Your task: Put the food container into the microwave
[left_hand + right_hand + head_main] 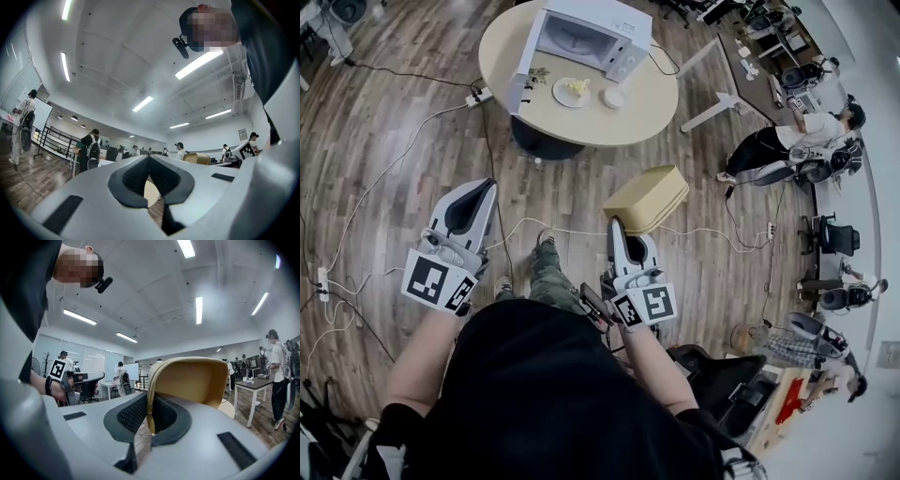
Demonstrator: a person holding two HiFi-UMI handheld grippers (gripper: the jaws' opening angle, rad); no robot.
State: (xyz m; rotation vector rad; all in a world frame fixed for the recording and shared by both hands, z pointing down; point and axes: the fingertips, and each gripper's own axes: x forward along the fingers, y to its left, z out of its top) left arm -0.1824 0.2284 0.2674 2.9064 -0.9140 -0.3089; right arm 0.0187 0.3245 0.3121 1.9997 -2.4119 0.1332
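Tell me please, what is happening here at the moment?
A person stands some way from a round table that carries the microwave, whose door looks open. The right gripper is clamped on the rim of the tan food container and holds it in the air. The left gripper is shut and empty.

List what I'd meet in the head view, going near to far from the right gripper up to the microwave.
right gripper → yellow food container clamped in its jaws → round table → plate with food → microwave, door open
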